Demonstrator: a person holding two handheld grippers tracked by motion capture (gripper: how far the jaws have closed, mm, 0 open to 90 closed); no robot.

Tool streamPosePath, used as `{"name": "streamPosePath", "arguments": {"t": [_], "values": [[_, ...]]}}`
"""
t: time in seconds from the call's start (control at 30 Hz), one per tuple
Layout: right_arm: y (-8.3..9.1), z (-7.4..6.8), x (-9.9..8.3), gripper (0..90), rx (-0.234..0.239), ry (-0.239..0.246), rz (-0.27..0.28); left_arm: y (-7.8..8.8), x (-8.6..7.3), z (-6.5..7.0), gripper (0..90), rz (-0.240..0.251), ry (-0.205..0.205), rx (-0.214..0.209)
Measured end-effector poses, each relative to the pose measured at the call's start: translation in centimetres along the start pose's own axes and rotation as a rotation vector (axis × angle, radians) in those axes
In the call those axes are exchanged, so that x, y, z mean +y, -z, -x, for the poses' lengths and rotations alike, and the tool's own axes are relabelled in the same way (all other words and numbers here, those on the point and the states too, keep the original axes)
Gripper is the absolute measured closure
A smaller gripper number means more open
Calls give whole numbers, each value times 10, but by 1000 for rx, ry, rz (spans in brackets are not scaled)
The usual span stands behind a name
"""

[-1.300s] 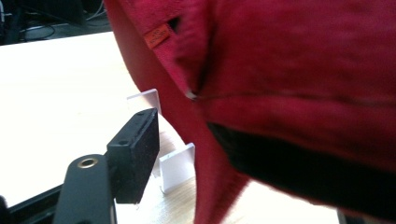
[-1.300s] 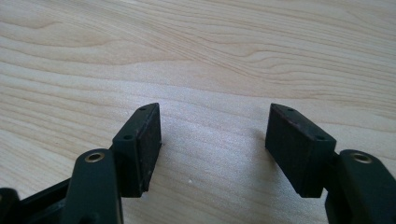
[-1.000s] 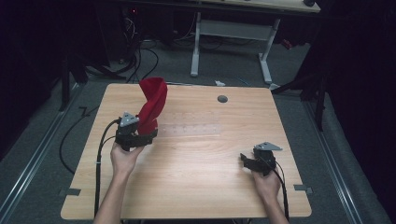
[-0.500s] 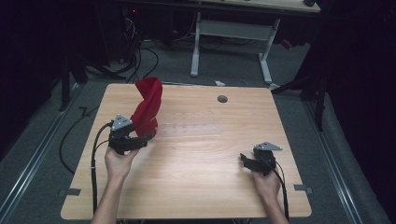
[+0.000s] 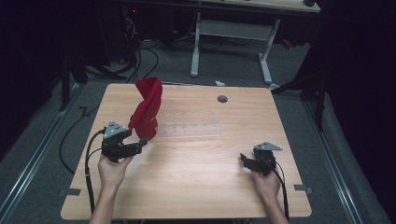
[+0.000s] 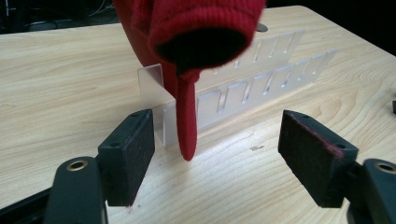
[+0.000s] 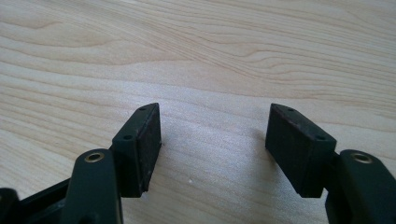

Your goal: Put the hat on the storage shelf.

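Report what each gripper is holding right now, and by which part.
Nothing is held. The left gripper is open, with the red knit garment on the clear slotted rack ahead of its jaws. The right gripper is open over bare table.

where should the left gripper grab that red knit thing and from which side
Judging by its pose, grip the narrow strip hanging below the red knit piece. It dangles free in front of the clear slotted rack and between the open pads of the left gripper. Come straight in from the person's side, then close across its thin width.
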State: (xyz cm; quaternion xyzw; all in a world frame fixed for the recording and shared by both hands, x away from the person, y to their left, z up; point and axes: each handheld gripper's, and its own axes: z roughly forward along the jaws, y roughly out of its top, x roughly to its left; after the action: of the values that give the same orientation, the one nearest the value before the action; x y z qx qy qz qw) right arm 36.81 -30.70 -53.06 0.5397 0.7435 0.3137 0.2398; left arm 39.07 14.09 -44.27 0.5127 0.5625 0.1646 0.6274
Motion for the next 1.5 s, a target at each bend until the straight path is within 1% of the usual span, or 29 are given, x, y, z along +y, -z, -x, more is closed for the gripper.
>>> {"name": "streamPosePath", "arguments": {"t": [0.17, 0.2, 0.43, 0.5, 0.53, 0.63, 0.67, 0.7, 1.03, 1.13, 1.5], "values": [[0, 0, 0, 362, 1, 0, 0, 5, -1, 1, 281, -2, 2, -6], [0, 0, 0, 362, 1, 0, -1, 7, -2, 2, 282, 2, 9, -10], [0, 0, 0, 362, 1, 0, -1, 14, -4, 5, 284, 1, 15, -18], [0, 0, 0, 362, 0, 0, 0, 15, -6, 6, 284, 0, 2, -10], [0, 0, 0, 362, 1, 0, 0, 16, -7, 7, 284, -5, -13, -7], [0, 0, 0, 362, 0, -1, 0, 17, -9, 8, 286, -12, -17, -9], [0, 0, 0, 362, 0, -1, 0, 18, -11, 10, 286, -17, -32, -7], [0, 0, 0, 362, 0, -1, 0, 18, -13, 11, 288, -18, -34, -8], [0, 0, 0, 362, 1, -1, -1, 22, -22, 16, 291, -30, -30, -25], [0, 0, 0, 362, 1, -1, -1, 21, -27, 17, 295, -41, -58, -11], [0, 0, 0, 362, 0, -1, 0, 17, -40, 22, 299, -70, -46, -37]]}}
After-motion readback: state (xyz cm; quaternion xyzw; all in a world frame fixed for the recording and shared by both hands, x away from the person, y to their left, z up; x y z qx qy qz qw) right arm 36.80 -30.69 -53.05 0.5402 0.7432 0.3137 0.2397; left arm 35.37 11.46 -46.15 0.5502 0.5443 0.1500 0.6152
